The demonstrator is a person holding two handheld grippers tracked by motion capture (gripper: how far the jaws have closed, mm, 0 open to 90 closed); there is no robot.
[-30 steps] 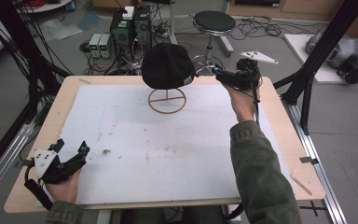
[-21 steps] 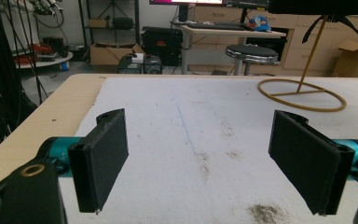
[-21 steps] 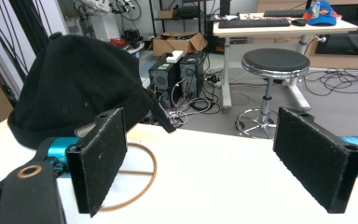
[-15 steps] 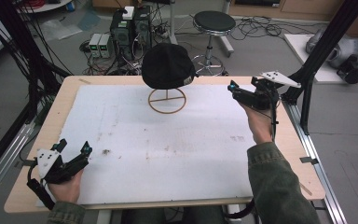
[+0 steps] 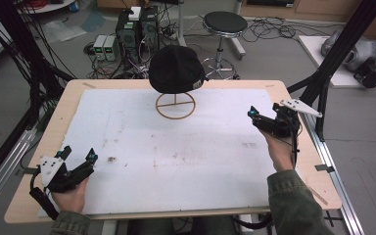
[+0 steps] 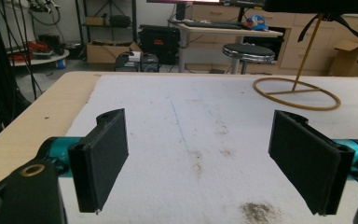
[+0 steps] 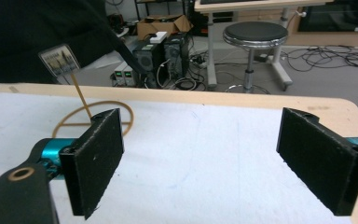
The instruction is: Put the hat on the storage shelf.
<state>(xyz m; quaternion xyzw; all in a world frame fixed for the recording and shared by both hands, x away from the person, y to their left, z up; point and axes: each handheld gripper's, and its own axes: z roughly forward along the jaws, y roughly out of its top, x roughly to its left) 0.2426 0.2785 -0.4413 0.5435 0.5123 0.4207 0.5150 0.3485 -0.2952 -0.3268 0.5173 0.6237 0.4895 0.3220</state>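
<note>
Currently: black cap (image 5: 176,68) seated on its wire stand (image 5: 175,105) at the table's far edge; my right gripper (image 5: 263,121) released, near the right edge; left gripper (image 5: 78,156) likewise released, near-left corner; next move, I judge, a fresh reach.

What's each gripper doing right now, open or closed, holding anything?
Left gripper: open, holding nothing, near the table's front left corner.
Right gripper: open, holding nothing, to the right of the black cap on its stand.

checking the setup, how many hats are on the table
1. The black cap sits on top of the wooden ring stand at the table's far middle edge. Both grippers, the left and the right, are open and well apart from it.
</note>
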